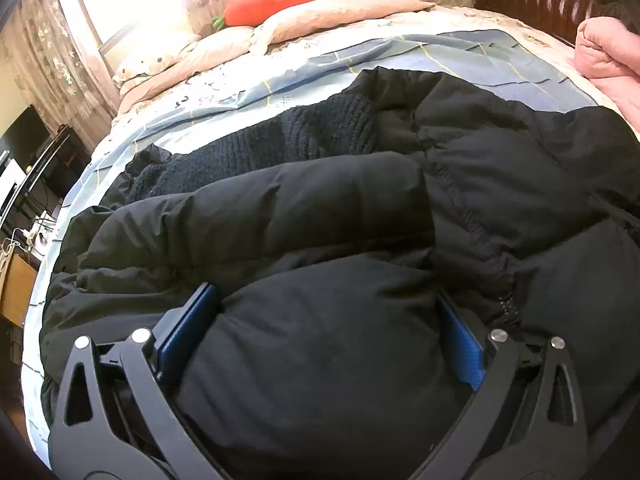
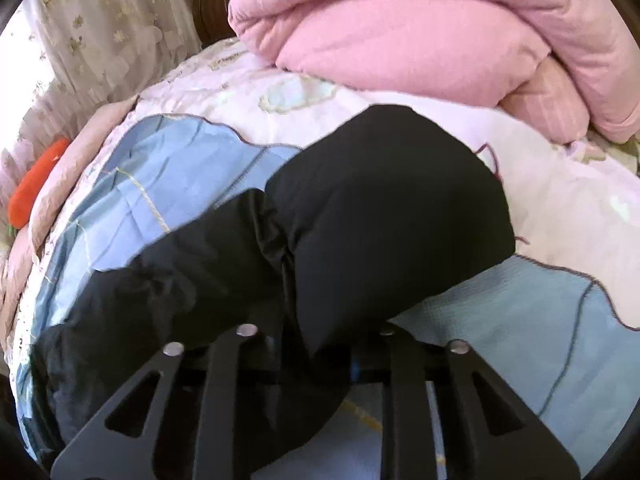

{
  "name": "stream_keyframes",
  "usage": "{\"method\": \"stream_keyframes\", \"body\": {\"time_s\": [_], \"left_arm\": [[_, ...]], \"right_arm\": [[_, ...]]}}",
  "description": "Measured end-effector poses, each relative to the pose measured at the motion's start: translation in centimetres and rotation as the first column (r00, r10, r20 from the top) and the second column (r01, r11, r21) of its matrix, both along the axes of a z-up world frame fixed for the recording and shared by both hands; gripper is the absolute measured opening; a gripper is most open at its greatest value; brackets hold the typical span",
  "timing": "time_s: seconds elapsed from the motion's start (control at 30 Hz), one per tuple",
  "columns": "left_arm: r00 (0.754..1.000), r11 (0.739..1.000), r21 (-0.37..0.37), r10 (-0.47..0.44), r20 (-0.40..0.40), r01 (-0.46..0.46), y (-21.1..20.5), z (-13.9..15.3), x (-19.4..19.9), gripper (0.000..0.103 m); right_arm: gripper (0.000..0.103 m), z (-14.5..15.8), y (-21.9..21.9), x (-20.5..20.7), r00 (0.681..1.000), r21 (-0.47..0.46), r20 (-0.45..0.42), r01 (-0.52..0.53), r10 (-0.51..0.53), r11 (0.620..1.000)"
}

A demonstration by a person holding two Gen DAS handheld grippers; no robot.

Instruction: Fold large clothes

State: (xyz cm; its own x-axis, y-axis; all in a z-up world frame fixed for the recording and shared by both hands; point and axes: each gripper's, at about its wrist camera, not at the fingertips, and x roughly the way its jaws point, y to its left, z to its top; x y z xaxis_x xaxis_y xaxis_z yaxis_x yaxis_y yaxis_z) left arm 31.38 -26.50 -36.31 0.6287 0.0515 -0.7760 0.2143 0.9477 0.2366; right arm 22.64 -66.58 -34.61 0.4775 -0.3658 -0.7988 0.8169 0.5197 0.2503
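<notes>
Bed (image 1: pixel 224 80) under blue patchwork cover, black puffer jacket (image 1: pixel 320 216) spread across. Left hand-held gripper (image 1: pixel 320 340) spread wide around a puffy fold; right hand-held gripper (image 2: pixel 320 364) pinching its sleeve (image 2: pixel 384 208).

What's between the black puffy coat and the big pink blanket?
Just bare patchwork bedspread, seen from the right wrist view, between the black coat and pink blanket.

Left gripper (image 1: pixel 320 344) jaws wide; right gripper (image 2: pixel 320 360) jaws pinched.
</notes>
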Motion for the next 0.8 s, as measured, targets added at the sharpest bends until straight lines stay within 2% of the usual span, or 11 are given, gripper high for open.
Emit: {"method": "stream_keyframes", "body": {"time_s": [0.1,0.23,0.33,0.4,0.47,0.57,0.67,0.77,0.8], "left_arm": [[1.000,1.000,-0.014,-0.004,-0.019,0.003,0.2,0.1,0.3,0.101],[0.998,1.000,-0.030,-0.011,-0.067,0.009,0.4,0.6,1.0,0.101],[0.993,0.998,-0.056,-0.020,-0.114,0.014,0.9,1.2,1.6,0.101],[0.989,0.997,-0.080,-0.029,-0.142,0.018,1.4,1.8,1.8,0.101],[0.988,0.994,-0.105,-0.026,-0.154,0.010,2.2,2.5,1.9,0.101],[0.983,0.987,-0.160,-0.022,-0.180,-0.007,4.4,3.5,2.0,0.101],[0.983,0.978,-0.208,-0.016,-0.183,-0.023,7.3,4.4,1.3,0.101],[0.989,0.966,-0.256,-0.002,-0.148,-0.036,10.9,5.7,0.1,0.101],[0.992,0.962,-0.271,0.006,-0.130,-0.041,12.2,6.2,-0.3,0.101]], "right_arm": [[0.020,3.5,1.0,-0.1,1.000,-0.054,0.017,-0.020,0.021,0.998],[0.019,10.1,4.3,-0.1,0.992,-0.162,0.056,-0.100,0.110,0.982],[0.019,15.8,8.6,1.3,0.967,-0.212,0.101,-0.207,0.232,0.955],[0.019,18.3,12.3,3.0,0.939,-0.253,0.090,-0.301,0.332,0.919],[0.019,20.1,16.6,4.8,0.896,-0.288,0.066,-0.405,0.440,0.868],[0.019,21.0,23.7,7.7,0.804,-0.275,0.077,-0.551,0.590,0.788],[0.019,19.6,30.9,10.9,0.712,-0.218,0.045,-0.678,0.701,0.702],[0.019,17.9,38.1,12.5,0.622,-0.195,-0.025,-0.771,0.783,0.606],[0.019,17.3,40.0,12.7,0.599,-0.183,-0.035,-0.791,0.800,0.584]]}}
